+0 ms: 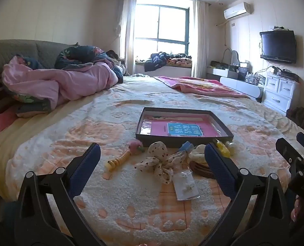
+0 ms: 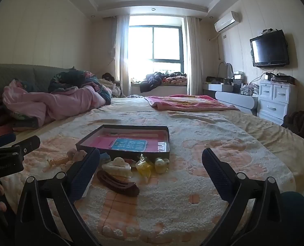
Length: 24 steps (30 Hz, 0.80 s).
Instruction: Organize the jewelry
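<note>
A shallow dark box (image 1: 183, 138) (image 2: 123, 149) with a pink and blue card inside lies on the bed. In front of it lie hair accessories: a spotted fabric bow (image 1: 162, 162), a yellow spiral tie with a pink ball (image 1: 119, 160), a clear packet of earrings (image 1: 185, 184), a cream claw clip (image 2: 117, 167), a brown clip (image 2: 117, 182) and yellow pieces (image 2: 144, 166). My left gripper (image 1: 152, 164) hovers open over the bow and packet, nothing between its fingers. My right gripper (image 2: 151, 164) is open just right of the clips, above the blanket.
The bed carries a cream and peach blanket (image 2: 193, 153), a heap of pink and dark quilts (image 1: 59, 80) at far left and a pink blanket (image 2: 184, 102) further back. White drawers (image 2: 275, 100) and a wall television (image 2: 269, 49) stand to the right.
</note>
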{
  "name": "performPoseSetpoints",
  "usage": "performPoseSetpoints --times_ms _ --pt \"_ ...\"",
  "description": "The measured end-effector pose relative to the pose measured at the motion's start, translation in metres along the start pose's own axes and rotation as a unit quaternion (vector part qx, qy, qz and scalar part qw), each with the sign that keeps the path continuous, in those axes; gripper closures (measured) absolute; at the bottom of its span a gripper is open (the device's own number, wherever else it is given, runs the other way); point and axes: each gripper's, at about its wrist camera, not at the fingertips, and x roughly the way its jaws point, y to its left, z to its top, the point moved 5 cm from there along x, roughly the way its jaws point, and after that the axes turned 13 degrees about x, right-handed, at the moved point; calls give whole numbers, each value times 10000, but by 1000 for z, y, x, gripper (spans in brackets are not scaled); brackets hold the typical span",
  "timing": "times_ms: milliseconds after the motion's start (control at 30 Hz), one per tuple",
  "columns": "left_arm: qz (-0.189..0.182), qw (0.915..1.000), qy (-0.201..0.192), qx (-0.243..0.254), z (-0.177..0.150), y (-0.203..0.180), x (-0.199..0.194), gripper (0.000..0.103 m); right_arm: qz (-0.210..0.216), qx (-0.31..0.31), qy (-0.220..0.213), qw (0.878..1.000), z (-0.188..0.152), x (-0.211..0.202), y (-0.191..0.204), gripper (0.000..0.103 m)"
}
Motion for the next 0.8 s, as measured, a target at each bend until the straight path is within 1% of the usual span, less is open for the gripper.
performPoseSetpoints --times_ms 267,367,400,800 --pt "-4 10000 30 -29 1 4 1 10 -9 -68 20 10000 -1 0 2 6" --pt "16 10000 5 17 0 0 0 10 -17 -79 37 10000 -3 2 8 6" --pt "15 10000 11 18 0 0 0 10 9 -17 27 10000 0 0 1 6" --pt "31 10000 28 32 -1 0 0 10 24 0 68 10000 0 0 2 6"
